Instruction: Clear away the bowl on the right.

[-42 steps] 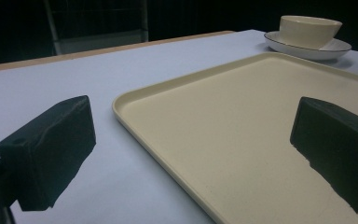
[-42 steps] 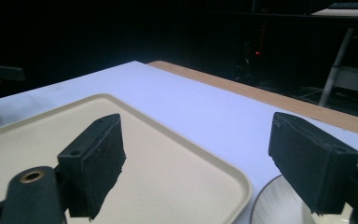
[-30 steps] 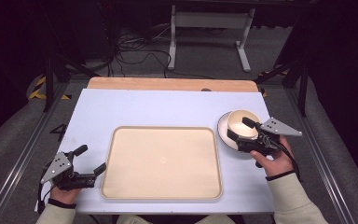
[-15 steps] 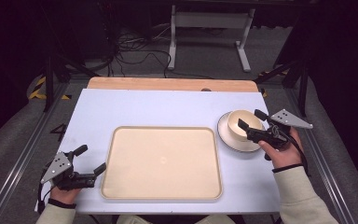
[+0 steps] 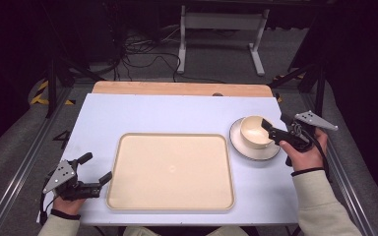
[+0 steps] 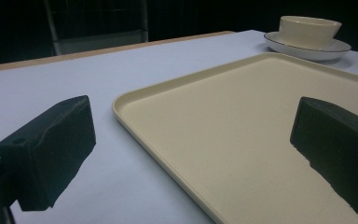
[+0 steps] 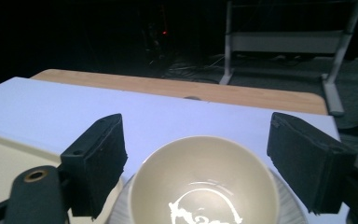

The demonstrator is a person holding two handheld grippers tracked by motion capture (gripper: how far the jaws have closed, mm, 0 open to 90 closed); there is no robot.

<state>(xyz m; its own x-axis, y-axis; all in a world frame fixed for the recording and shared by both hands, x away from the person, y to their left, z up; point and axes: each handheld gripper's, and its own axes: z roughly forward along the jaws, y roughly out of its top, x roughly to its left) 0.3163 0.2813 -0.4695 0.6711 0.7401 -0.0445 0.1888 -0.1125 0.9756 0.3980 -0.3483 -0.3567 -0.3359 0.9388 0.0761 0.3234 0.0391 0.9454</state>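
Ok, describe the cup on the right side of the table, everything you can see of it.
The cup is cream-coloured and glossy, probably ceramic, round with a wide open mouth and no handle visible. It stands upright and empty on a pale saucer with a thin dark rim line, right of the tray. Light glints on its inner bottom. The right tool reaches over it with jaws spread either side of the rim, not gripping it.

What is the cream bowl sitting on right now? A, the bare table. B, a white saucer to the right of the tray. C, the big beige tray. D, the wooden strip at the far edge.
B: the bowl sits on the saucer, right of the tray.
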